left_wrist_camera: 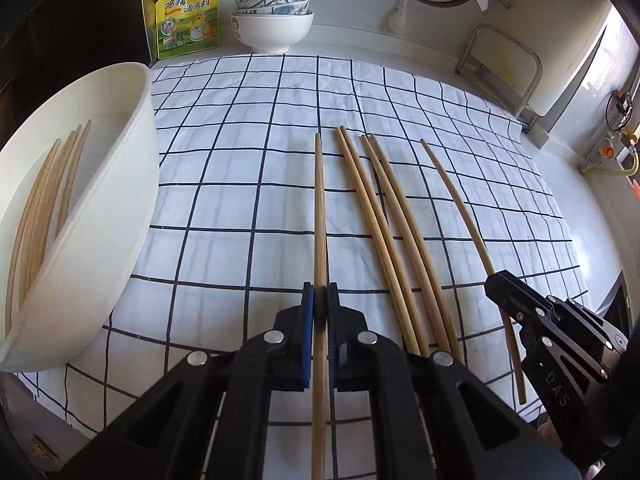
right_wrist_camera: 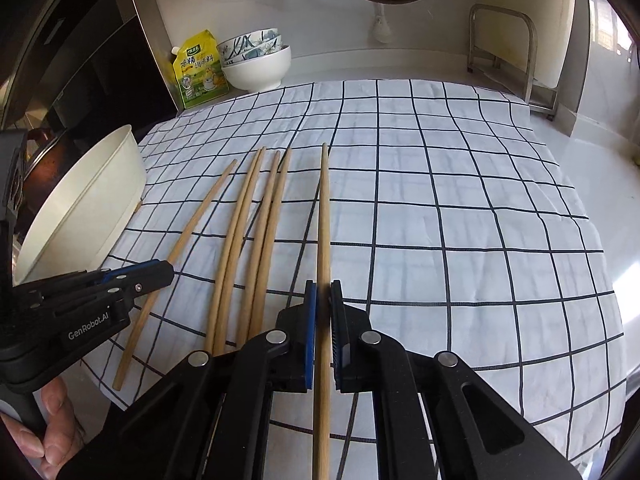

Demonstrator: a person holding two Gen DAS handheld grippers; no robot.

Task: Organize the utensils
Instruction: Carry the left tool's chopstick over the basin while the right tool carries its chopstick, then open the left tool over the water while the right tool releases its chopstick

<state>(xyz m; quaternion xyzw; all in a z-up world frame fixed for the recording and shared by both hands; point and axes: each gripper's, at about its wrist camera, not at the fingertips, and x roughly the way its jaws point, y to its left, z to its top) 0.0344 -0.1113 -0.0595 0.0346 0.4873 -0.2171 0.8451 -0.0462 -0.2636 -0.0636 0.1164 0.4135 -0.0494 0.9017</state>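
Six wooden chopsticks lie on a white cloth with a dark grid, all running lengthwise from near to far. The leftmost chopstick is clamped between the pads of the left gripper, its far tip pointing away. The rightmost chopstick is pinched the same way in the right gripper. Four loose chopsticks lie between them in two touching pairs. At the left edge of the cloth a large white bowl sits tilted, with more chopsticks inside; their number cannot be counted. At the far edge stand a yellow seasoning pouch and a stack of bowls.
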